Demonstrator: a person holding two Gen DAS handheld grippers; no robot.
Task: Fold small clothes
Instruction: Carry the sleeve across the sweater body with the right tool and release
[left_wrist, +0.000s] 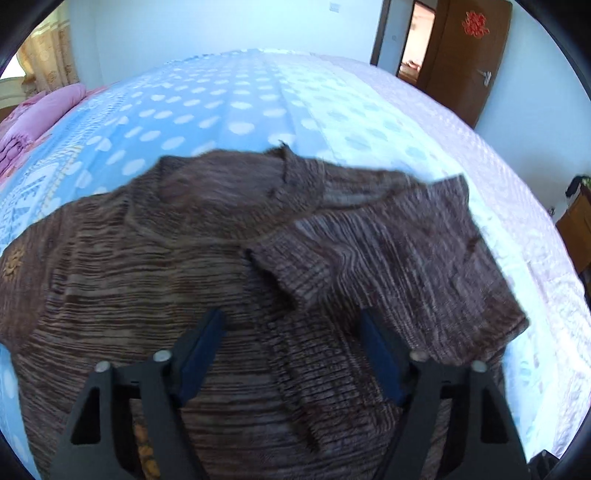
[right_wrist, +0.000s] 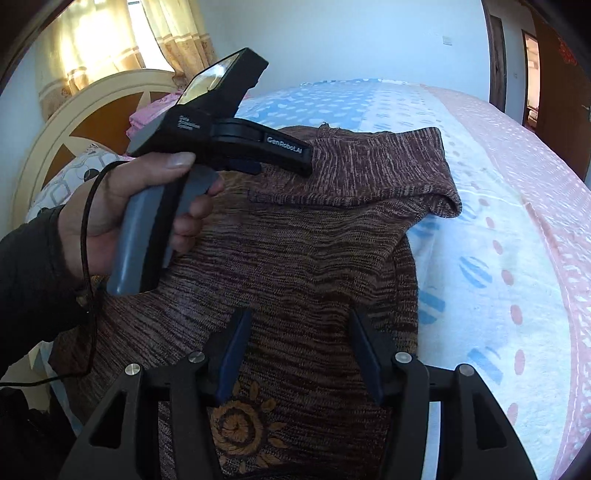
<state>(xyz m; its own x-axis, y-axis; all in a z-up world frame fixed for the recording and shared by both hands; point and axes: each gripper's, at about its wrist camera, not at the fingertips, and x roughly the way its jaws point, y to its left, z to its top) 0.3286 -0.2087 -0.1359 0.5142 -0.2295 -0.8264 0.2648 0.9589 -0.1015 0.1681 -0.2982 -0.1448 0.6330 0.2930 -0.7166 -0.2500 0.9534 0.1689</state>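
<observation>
Left gripper (left_wrist: 291, 325): we hold it low over the brown ribbed-knit sweater (left_wrist: 155, 266), jaws wide, gripping nothing.
Right gripper (right_wrist: 299, 328): ours too hangs above the knit, jaws wide.
Sweater: flat on the blue dotted bed sheet (left_wrist: 221, 107), one sleeve (left_wrist: 369, 251) folded inward.

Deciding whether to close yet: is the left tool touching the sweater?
Cannot tell. In the right wrist view the open left tool overlaps the sweater near its collar, but neither gap nor contact shows plainly.
</observation>
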